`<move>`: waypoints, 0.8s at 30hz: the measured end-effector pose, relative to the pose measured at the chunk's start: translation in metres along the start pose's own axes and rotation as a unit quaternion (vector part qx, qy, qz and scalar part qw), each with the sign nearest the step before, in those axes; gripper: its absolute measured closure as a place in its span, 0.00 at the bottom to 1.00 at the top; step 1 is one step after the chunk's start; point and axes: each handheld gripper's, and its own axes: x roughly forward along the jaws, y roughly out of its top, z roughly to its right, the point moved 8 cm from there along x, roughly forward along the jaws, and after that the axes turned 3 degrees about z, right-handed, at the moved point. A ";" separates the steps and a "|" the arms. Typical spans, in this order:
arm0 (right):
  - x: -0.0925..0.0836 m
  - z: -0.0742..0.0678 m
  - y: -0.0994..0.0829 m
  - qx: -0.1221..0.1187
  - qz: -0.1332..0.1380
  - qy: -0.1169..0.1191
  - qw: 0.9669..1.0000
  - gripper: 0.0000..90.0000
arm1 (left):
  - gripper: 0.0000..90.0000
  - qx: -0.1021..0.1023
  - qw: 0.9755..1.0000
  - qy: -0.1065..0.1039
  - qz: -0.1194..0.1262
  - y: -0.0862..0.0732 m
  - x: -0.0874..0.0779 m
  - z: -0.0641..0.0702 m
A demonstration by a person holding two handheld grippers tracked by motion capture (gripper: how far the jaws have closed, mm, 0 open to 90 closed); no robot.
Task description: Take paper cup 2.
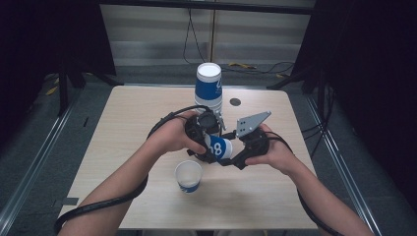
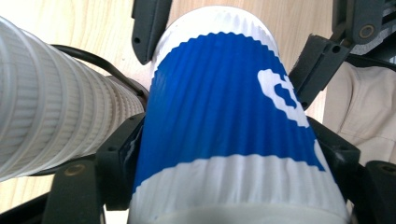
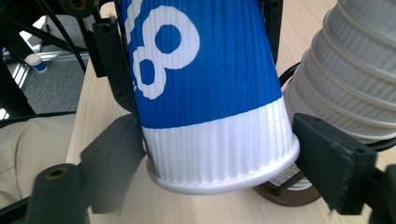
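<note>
High view: a person's 2 hands meet over the middle of the pale wooden table (image 1: 123, 123), the left gripper (image 1: 209, 142) and the right gripper (image 1: 235, 158) both at a blue-and-white ribbed paper cup (image 1: 220, 147) held above the tabletop. This view alone shows a second, upright paper cup (image 1: 188, 175) standing open-mouthed just in front of the hands, and the tall stack of nested paper cups (image 1: 208, 86) upright behind them. Left gripper view: the held cup (image 2: 224, 140) sits between the black jaws, both pressing its ribbed wall, so this gripper is clamped on it; the white stack (image 2: 56, 112) lies alongside. Right gripper view: the cup's rolled rim (image 3: 224, 179) lies between the right gripper's jaws; the left-hand pad touches the wall, the other stands just clear, so these jaws are apart. It also shows the white figure 8 printed on the blue band. The cup's long axis runs roughly level, rim toward the right gripper, base toward the left.
</note>
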 end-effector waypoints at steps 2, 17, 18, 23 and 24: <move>0.000 -0.001 -0.001 0.004 0.003 0.002 1.000 0.22 | 0.30 -0.006 1.000 -0.001 0.003 0.000 0.000 0.001; -0.006 0.004 -0.004 0.024 0.002 -0.015 1.000 0.28 | 0.26 -0.015 0.998 0.015 0.059 -0.001 -0.011 -0.005; -0.006 0.004 -0.005 0.026 0.001 -0.016 1.000 0.28 | 0.26 -0.018 0.998 0.015 0.058 -0.002 -0.012 -0.005; -0.008 0.007 -0.009 0.032 -0.006 -0.022 0.999 0.28 | 0.24 -0.027 0.998 0.017 0.051 -0.008 -0.013 -0.006; -0.009 0.007 -0.009 0.034 -0.006 -0.021 0.999 0.28 | 0.23 -0.024 0.998 0.020 0.050 -0.008 -0.013 -0.007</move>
